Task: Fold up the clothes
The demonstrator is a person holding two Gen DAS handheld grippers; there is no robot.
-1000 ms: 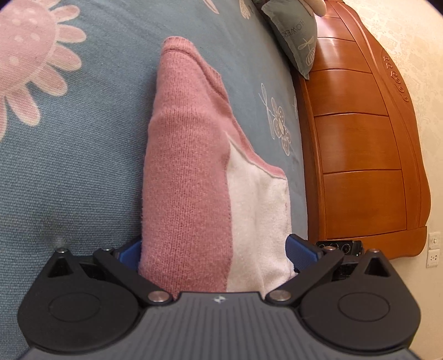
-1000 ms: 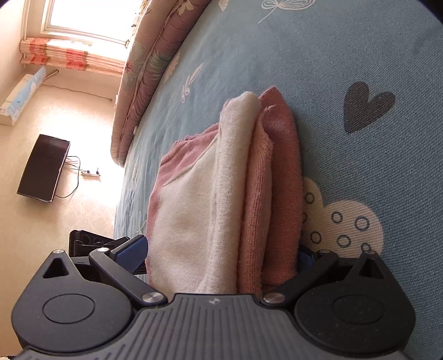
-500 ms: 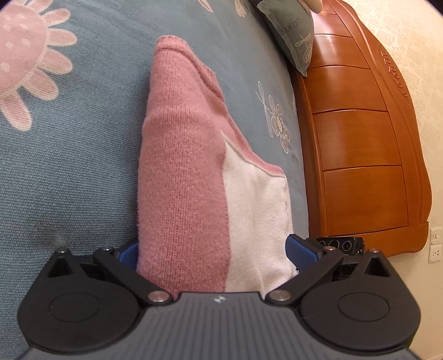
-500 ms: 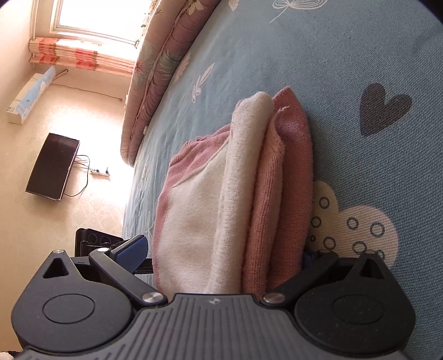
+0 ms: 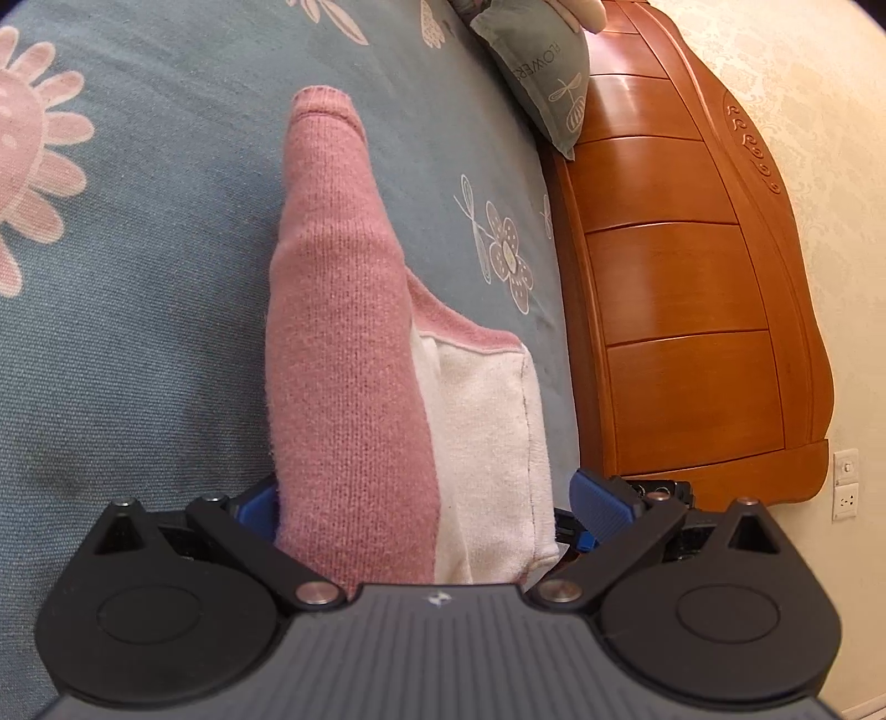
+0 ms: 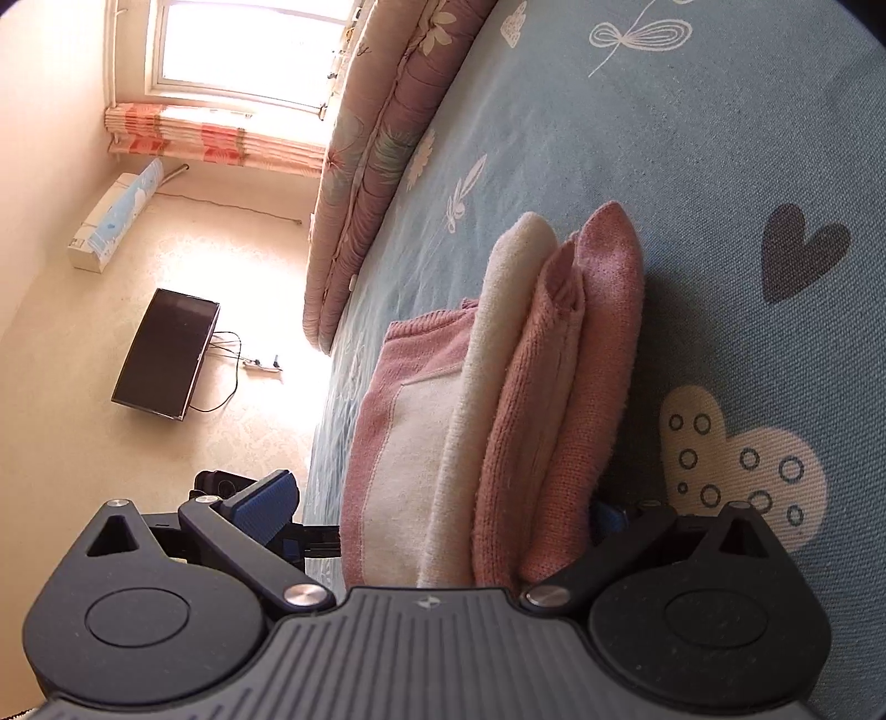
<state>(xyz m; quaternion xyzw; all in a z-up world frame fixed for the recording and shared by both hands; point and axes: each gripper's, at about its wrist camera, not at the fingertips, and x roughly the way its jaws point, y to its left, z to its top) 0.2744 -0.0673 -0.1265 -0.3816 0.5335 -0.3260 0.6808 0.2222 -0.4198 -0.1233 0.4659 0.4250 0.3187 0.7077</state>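
One sweater (image 5: 354, 354) on the bed — pink and white, folded. Two grippers on it, left (image 5: 426, 507) and right (image 6: 443, 504). One pillow (image 5: 545, 72), one headboard (image 5: 681, 266), two wall sockets (image 5: 845, 484) — and there's one dark screen (image 6: 166, 354), one window (image 6: 249, 50).

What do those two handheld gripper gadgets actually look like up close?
Both look alike. The left gripper and the right gripper each have a matte black body with a ribbed dark-grey middle plate bearing a small pale logo, two round black discs at the sides, angled black link arms on silver pivot pins, and blue finger pads. No hands, sleeves or cables show.
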